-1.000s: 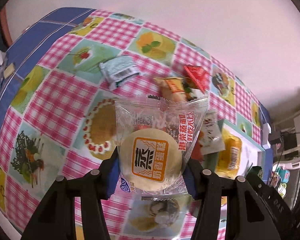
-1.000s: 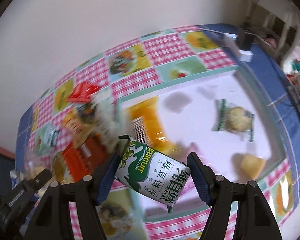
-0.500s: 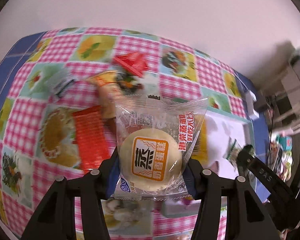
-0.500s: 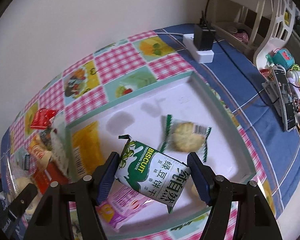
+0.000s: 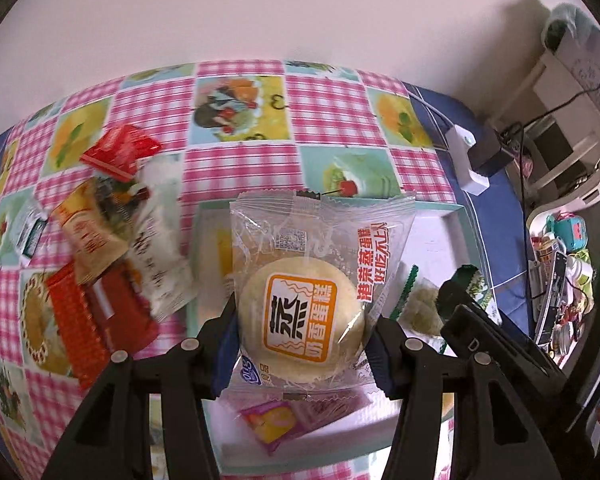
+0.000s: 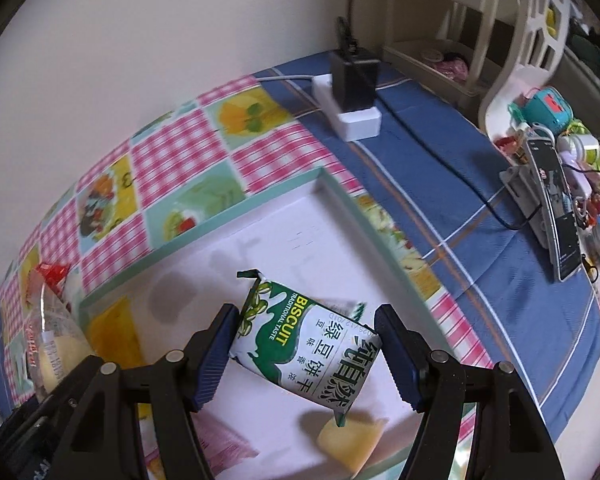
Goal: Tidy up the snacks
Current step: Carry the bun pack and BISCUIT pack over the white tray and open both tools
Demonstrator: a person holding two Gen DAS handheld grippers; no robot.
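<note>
2 snacks are held right now, 1 per tool. The left tool (image 5: 302, 344) pinches a steamed cake (image 5: 304, 316) in a clear wrapper w/ an orange label, blue pads pressed on both sides of the round cake, pack upright above the tray (image 5: 458, 232). The right tool (image 6: 306, 354) pinches a green-and-white biscuit pack (image 6: 304, 344) marked BISCUIT, tilted, its lower corner hanging past the pads, also above the tray's white floor. In the tray: a yellow pack (image 6: 112, 334) near the left wall, a pink-and-yellow pack (image 5: 284, 416) under the cake in the left view, a pale yellow piece (image 6: 350, 438) just under the biscuit pack's corner, and a green-edged cookie pack (image 5: 418, 304), partly hidden by the right tool in the left view. Left of the tray, on the bench w/ its pink checked cloth (image 5: 324, 96), lies a heap of loose snacks: a red pack (image 5: 120, 152) at the far end, a tan pack (image 5: 88, 236), a white pack (image 5: 160, 256), a big red-orange pack (image 5: 88, 320) and a small silvery pack (image 5: 30, 228) off to the side; several are blurred. Right of the tray the cloth is blue, w/ a white power strip (image 6: 348, 112) carrying a black adapter (image 6: 354, 80), and a phone on a stand (image 6: 556, 208) beside small toys near the edge.
</note>
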